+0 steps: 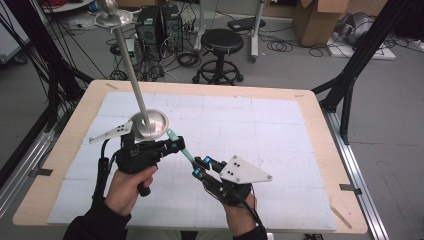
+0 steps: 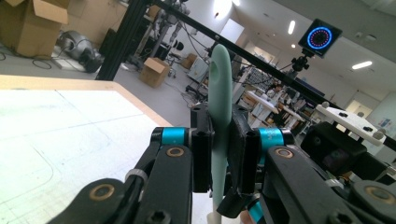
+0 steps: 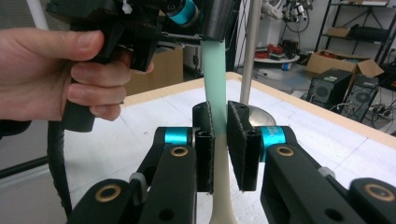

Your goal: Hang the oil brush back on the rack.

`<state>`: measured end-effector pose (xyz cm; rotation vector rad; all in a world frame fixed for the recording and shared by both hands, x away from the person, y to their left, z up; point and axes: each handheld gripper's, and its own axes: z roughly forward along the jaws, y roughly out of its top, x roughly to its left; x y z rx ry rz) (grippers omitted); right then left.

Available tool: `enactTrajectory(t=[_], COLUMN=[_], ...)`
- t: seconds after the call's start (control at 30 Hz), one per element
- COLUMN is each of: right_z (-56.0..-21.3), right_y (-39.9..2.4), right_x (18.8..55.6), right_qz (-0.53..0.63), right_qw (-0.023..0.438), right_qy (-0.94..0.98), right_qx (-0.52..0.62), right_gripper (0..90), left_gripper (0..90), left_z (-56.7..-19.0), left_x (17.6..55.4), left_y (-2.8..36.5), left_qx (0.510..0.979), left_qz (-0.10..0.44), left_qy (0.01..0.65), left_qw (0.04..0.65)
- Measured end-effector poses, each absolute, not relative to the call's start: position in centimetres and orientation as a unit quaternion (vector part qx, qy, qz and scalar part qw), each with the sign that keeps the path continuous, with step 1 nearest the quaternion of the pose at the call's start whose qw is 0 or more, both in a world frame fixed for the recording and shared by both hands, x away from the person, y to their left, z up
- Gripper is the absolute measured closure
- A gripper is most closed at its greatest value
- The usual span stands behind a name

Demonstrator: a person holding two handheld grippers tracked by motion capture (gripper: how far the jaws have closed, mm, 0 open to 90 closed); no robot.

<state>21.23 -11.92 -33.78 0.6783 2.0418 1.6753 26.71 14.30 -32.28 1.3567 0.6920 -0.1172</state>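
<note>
My left gripper pinches the mint end of the toothbrush, held above the table; my right gripper clamps its white end; pulling apart could snap it.

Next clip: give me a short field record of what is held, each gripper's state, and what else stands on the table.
held thing: slim pale green and cream plastic utensil, off the table
left gripper: shut on its green end
right gripper: shut on it near the cream part
hand-over: both grip it at once
surface: wooden table with white mat
nearby: metal stand with round base, behind the left gripper
</note>
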Motion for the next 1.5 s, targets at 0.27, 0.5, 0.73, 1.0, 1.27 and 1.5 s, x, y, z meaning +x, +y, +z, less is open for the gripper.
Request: enactTrajectory(t=[0.27, 0.5, 0.73, 1.0, 1.27, 1.5], right_z=[-33.8, -34.1, -35.3, -35.6, -35.3, -35.5], right_y=[-12.5, -13.6, -16.0, -16.3, -13.2, -10.7], right_x=[21.4, 21.6, 21.9, 22.3, 23.4, 24.0], right_qz=[0.606, 0.595, 0.584, 0.603, 0.630, 0.638], right_qw=[0.198, 0.194, 0.185, 0.138, 0.036, -0.028], right_qy=[0.732, 0.740, 0.743, 0.743, 0.755, 0.759], right_qx=[0.242, 0.246, 0.269, 0.256, 0.176, 0.126], right_gripper=[51.8, 41.5, 39.0, 40.6, 48.2, 66.1], left_gripper=[82.6, 82.6, 82.6, 82.6, 82.6, 82.6], left_z=[-32.1, -31.9, -30.6, -29.2, -28.9, -28.8], left_x=[26.6, 26.7, 27.4, 27.6, 27.1, 26.7], left_y=[14.9, 15.5, 17.0, 18.0, 17.6, 17.3], left_qx=[0.633, 0.650, 0.676, 0.687, 0.705, 0.696], left_qz=[-0.027, -0.010, 0.010, -0.003, -0.042, -0.064], left_qy=[0.292, 0.272, 0.248, 0.206, 0.144, 0.124], left_qw=[0.717, 0.710, 0.694, 0.697, 0.693, 0.704])
